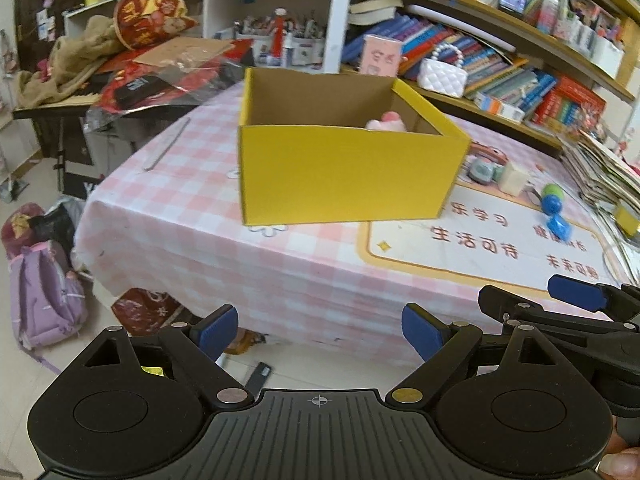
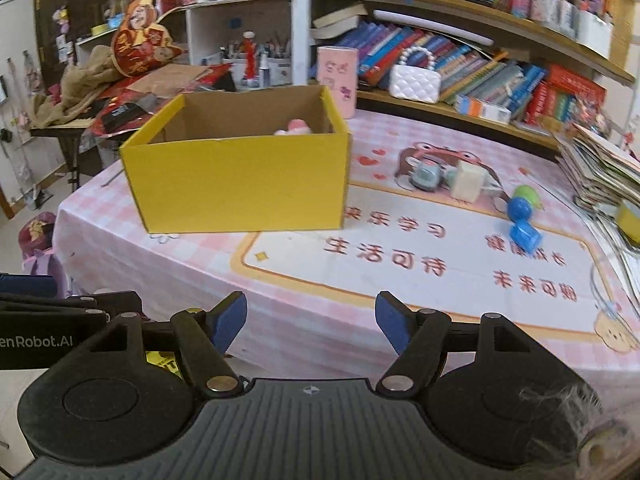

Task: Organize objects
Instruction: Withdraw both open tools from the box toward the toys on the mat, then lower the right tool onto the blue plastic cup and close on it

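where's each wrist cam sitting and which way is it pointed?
Left wrist: off the table's near edge, facing the yellow box; open left gripper and right gripper show.
Right wrist: beside it, facing the small toys; open right gripper shows.
Shared: box, pink plush, bookshelf.

Matt yellow cardboard box [image 2: 240, 184], brown inside; smooth printed cloth over the worktop [image 2: 400, 280]; glossy blue plastic toy [image 2: 520, 208]
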